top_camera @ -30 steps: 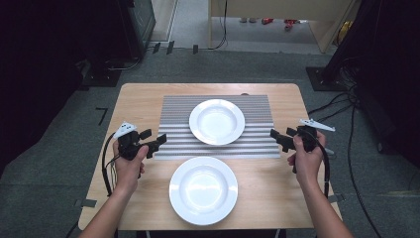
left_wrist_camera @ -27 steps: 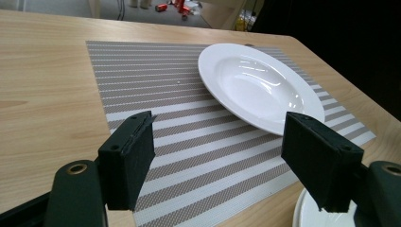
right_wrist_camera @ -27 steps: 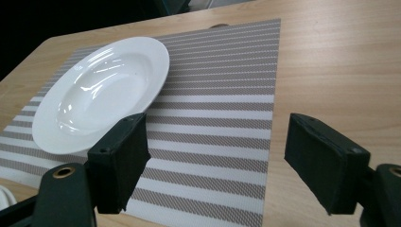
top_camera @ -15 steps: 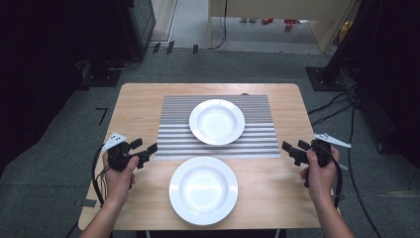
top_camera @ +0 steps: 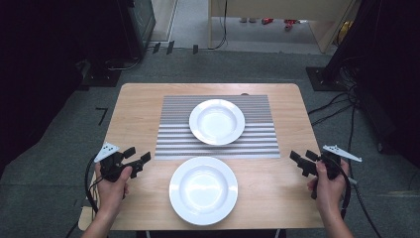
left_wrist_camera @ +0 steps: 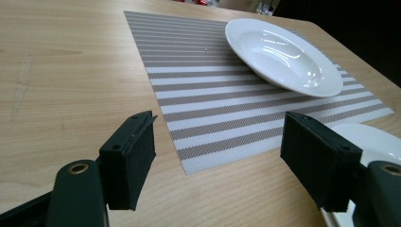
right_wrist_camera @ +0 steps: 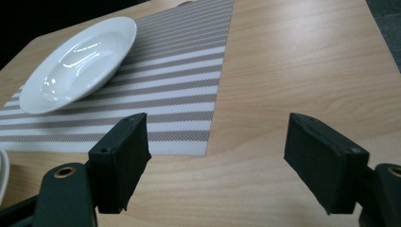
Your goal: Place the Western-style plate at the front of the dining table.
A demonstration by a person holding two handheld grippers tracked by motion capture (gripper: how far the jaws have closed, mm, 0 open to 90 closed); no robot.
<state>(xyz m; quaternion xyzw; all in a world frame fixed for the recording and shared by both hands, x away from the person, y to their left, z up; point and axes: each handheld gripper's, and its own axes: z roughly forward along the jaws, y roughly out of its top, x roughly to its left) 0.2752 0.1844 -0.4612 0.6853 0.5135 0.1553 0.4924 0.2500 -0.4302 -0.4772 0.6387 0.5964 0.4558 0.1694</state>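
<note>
Near plate (top_camera: 203, 190): empty, on bare worktop (top_camera: 133, 109), btwn both grippers.
Far plate (top_camera: 217, 121): empty, on striped mat (top_camera: 173, 129).
L gripper (top_camera: 135, 160): fingers wide apart, holding nothing.
R gripper (top_camera: 300, 159): same.

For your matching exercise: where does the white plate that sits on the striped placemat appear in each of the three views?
High view: the plate lies at the centre, on the placemat.
Left gripper view: the plate is at the upper right.
Right gripper view: the plate is at the upper left.
Shared landmark: the striped placemat under it.
</note>
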